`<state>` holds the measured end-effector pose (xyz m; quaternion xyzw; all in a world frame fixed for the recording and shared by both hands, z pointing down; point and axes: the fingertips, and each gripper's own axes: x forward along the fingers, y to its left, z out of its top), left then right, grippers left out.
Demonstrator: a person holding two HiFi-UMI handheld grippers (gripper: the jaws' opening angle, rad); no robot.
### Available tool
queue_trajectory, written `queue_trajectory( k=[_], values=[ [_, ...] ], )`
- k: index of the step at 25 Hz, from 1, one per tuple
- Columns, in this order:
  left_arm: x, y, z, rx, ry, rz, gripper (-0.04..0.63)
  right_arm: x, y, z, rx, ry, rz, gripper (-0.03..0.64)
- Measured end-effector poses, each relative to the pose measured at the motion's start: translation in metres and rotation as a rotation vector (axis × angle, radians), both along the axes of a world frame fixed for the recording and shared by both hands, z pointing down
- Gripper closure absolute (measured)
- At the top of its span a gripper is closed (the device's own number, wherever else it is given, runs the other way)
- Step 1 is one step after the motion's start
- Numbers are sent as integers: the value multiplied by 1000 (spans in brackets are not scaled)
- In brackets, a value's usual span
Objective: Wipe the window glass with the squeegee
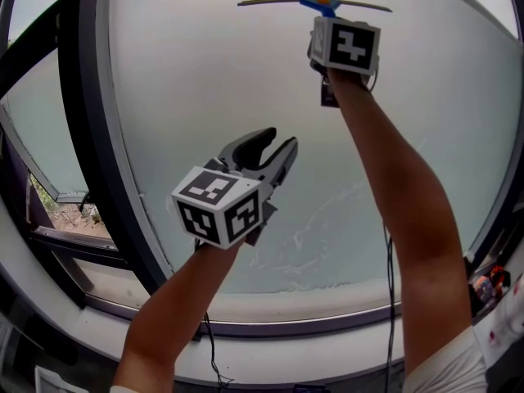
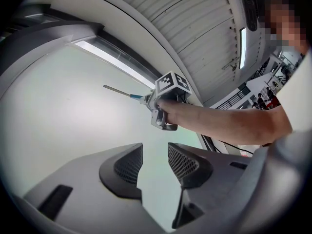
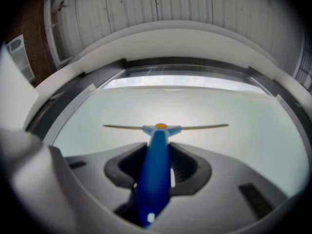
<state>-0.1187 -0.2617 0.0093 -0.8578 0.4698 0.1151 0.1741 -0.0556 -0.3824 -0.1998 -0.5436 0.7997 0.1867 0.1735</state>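
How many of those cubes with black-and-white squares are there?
2. One cube sits on the left hand-held gripper, low before the glass. The other is on the right hand-held gripper, up high, holding the squeegee. None seems hidden.

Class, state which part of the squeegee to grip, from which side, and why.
Grip the squeegee by its blue handle, from behind, away from the glass. It is the narrow stem of the T, leaving the wide blade free; the right gripper holds it so.
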Motion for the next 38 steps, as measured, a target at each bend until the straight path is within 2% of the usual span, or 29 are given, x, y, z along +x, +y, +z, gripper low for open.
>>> queue_trajectory(
  k=[23, 28, 33, 38],
  values=[
    [0, 11, 35, -70, 21, -7, 413, 6, 2, 54, -69, 19, 6, 465],
    [1, 12, 43, -86, 27, -2, 413, 13, 10, 53, -10, 24, 40, 465],
    [3, 12, 52, -101, 32, 5, 413, 13, 8, 70, -45, 23, 32, 465],
    [6, 11, 61, -118, 36, 8, 413, 17, 11, 80, -34, 28, 45, 465]
  ],
)
